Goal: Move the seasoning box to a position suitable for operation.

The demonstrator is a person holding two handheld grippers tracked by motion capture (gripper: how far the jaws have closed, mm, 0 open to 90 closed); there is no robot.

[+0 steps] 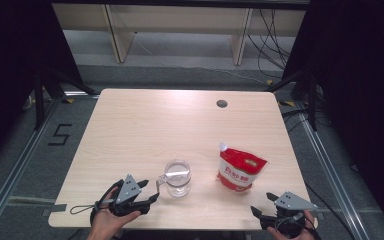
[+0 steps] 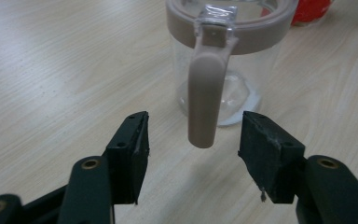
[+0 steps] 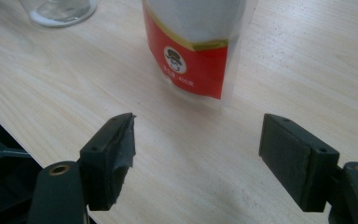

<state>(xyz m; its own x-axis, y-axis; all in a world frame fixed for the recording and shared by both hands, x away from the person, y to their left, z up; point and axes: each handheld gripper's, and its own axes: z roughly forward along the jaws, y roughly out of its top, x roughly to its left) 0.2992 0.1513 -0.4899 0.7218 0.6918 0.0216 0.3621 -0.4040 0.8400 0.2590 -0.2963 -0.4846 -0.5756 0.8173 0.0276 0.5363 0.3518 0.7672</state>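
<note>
Jug stands upright on the tabletop, close to the near edge and a little left of its middle: clear walls, a pale beige rim and a beige handle that points toward the near-left corner. We note 1 pouch, red and white, standing just right of the jug and apart from it, also near the near edge.

Left gripper sits at the near edge with a hand behind it, aimed at the jug. In the left gripper view its jaws stand apart on either side of the handle's lower end; we see a gap between each pad and the handle, so nothing is clamped.

Right gripper rests at the near-right corner, well short of the pouch. In the right gripper view its 2 jaws stand wide apart over bare wood, with the pouch ahead of them and the base of the jug at the upper left.

A small dark round hole marks the tabletop near its far edge.
</note>
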